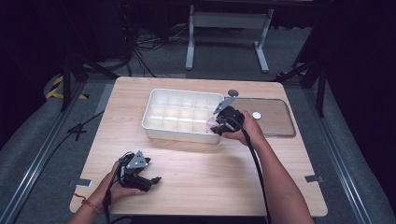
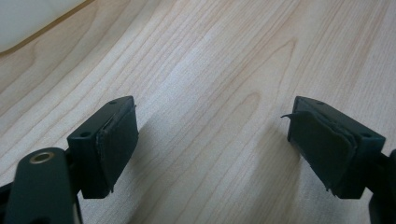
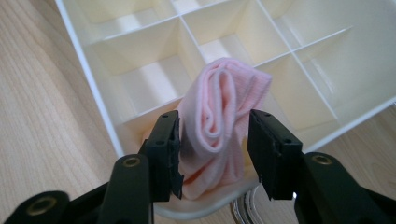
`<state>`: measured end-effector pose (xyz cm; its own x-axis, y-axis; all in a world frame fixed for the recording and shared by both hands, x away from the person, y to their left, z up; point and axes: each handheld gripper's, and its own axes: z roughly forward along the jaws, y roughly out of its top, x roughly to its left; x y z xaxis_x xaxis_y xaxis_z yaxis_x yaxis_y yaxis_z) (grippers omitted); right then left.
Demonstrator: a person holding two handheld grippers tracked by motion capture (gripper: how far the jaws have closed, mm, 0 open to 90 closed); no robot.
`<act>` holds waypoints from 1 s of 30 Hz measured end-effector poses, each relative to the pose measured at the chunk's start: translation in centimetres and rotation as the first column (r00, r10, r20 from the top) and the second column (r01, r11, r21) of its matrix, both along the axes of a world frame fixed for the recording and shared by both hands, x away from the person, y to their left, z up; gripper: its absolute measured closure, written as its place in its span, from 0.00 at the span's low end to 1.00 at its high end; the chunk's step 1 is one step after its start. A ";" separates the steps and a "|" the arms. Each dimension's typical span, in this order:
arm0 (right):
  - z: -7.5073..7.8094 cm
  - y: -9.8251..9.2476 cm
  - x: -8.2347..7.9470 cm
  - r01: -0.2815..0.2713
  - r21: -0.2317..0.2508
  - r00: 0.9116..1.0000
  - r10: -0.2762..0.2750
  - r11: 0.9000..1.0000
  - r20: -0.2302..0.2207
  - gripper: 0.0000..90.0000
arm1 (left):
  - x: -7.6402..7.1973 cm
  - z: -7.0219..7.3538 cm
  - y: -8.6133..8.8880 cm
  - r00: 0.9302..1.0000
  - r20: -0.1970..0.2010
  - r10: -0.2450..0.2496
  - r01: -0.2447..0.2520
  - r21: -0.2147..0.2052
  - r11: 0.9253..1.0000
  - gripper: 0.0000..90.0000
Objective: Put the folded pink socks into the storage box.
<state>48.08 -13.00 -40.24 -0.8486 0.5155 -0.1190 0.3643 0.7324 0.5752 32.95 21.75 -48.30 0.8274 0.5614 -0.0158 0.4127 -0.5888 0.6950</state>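
A pale wooden table (image 1: 196, 163) stands on grey carpet in a dark room. The left gripper (image 2: 212, 144) rests wide apart over bare wood. The right gripper (image 3: 212, 154) brackets a rolled pink sock (image 3: 219, 121) at the corner compartment of the white divided tray (image 1: 154, 100), its pads slightly clear of the fabric.

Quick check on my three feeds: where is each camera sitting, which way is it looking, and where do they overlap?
High view: above the person's side, facing forward and down on the table; both forearms, left gripper, right gripper.
Left gripper view: rides that gripper, looking along its open jaws at bare wood.
Right gripper view: looks along its jaws at the rolled pink cloth.
Shared: high and right views show the white divided tray.
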 end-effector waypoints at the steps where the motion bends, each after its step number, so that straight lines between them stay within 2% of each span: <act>1: 0.1 -0.1 0.0 0.009 0.006 1.000 -0.009 1.000 0.003 0.58 | 0.0 0.0 0.0 1.000 0.000 0.000 0.000 0.000 1.000 0.18; 3: 0.4 -0.3 0.1 0.011 0.034 1.000 -0.010 0.999 -0.011 0.58 | 0.0 0.0 0.0 1.000 0.000 -0.001 0.001 0.000 1.000 0.18; 6: 0.8 -0.4 0.2 0.013 0.053 1.000 -0.013 0.999 0.000 0.60 | 0.0 0.0 0.0 1.000 -0.001 0.002 -0.002 -0.005 1.000 0.18; 8: 1.1 -0.4 0.2 0.016 0.085 1.000 -0.015 0.996 -0.005 0.62 | 0.0 0.0 0.0 1.000 -0.001 0.002 -0.002 -0.004 1.000 0.18; 11: 1.3 -0.2 0.2 0.027 0.100 1.000 -0.027 0.995 -0.006 0.64 | 0.0 0.0 0.0 1.000 -0.001 0.002 -0.002 -0.005 1.000 0.18; 16: 0.8 0.1 0.7 0.056 0.091 0.998 -0.054 0.994 -0.031 0.67 | 0.0 0.0 0.0 1.000 -0.001 0.002 -0.002 -0.004 1.000 0.18; 20: 0.4 0.3 0.9 0.044 0.075 0.997 -0.039 0.996 -0.071 0.81 | 0.0 0.0 0.0 1.000 -0.001 0.002 -0.002 -0.004 1.000 0.18; 22: 0.4 0.4 0.9 0.034 0.073 0.997 -0.029 0.997 -0.068 0.85 | 0.0 0.0 0.0 1.000 -0.001 0.002 -0.002 -0.004 1.000 0.18; 30: 0.1 0.5 1.1 0.028 0.051 0.995 -0.023 0.998 -0.093 0.89 | 0.0 0.0 0.0 1.000 -0.001 0.002 -0.002 -0.005 1.000 0.18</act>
